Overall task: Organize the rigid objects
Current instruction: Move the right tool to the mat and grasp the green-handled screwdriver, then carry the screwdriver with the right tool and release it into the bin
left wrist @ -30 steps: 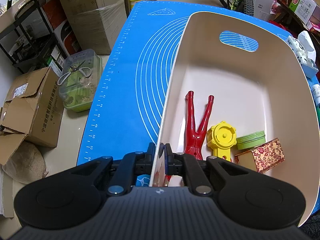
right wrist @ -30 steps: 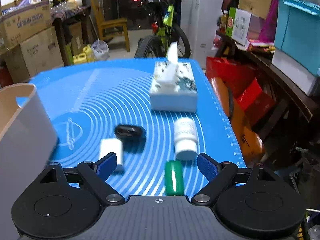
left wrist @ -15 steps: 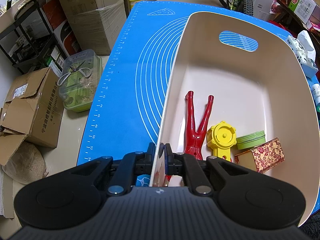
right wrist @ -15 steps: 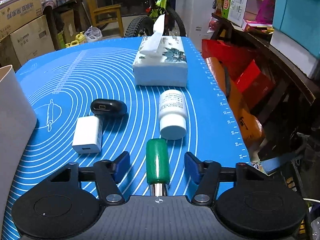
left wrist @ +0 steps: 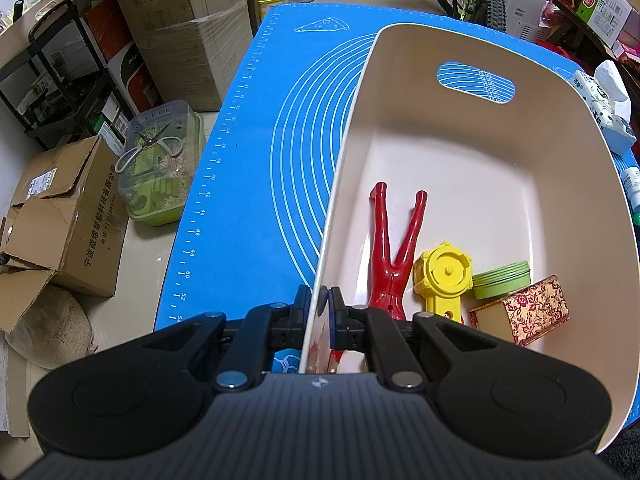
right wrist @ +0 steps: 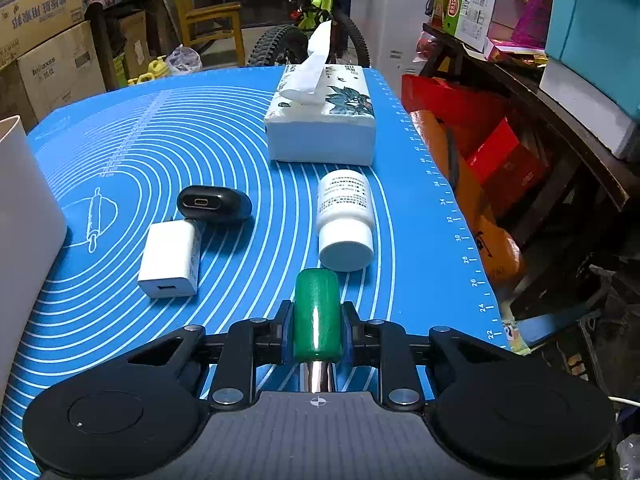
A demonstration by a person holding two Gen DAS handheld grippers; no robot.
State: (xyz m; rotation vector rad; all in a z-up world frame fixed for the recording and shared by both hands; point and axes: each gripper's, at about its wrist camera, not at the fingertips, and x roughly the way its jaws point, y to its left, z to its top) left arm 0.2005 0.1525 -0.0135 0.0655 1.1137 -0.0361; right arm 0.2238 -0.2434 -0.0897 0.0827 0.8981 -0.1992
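Four things lay in the cream bin (left wrist: pixel 460 152) ahead of my left gripper (left wrist: pixel 324 304): a red two-pronged tool (left wrist: pixel 394 248) nearest the fingers, a yellow round gadget (left wrist: pixel 444 276) just to its right, then a green tin (left wrist: pixel 502 280) and a floral box (left wrist: pixel 524 312) touching it at the near right corner. My left gripper was closed on the bin's near wall, one finger outside and one inside the rim. The bin stood on the blue mat (left wrist: pixel 248 208). Off the mat to the left of that gripper I saw a clear lidded tub (left wrist: pixel 160 164) with scissors lying on its lid, and cardboard boxes (left wrist: pixel 64 216) around it.

Only the right wrist view showed what my right gripper (right wrist: pixel 318 328) had: its fingers were nearly together, clamped on a green-handled tool (right wrist: pixel 318 312) with a metal shaft running back toward the camera. Just ahead of it a white pill bottle (right wrist: pixel 346 220) lay on its side, cap toward me. Ahead and to the left sat a white charger (right wrist: pixel 170 260) and, touching its far corner, a black earbud case (right wrist: pixel 214 204). Farther ahead stood a tissue box (right wrist: pixel 324 124). The bin's outer wall (right wrist: pixel 24 216) filled that view's left edge; its contents were hidden there.
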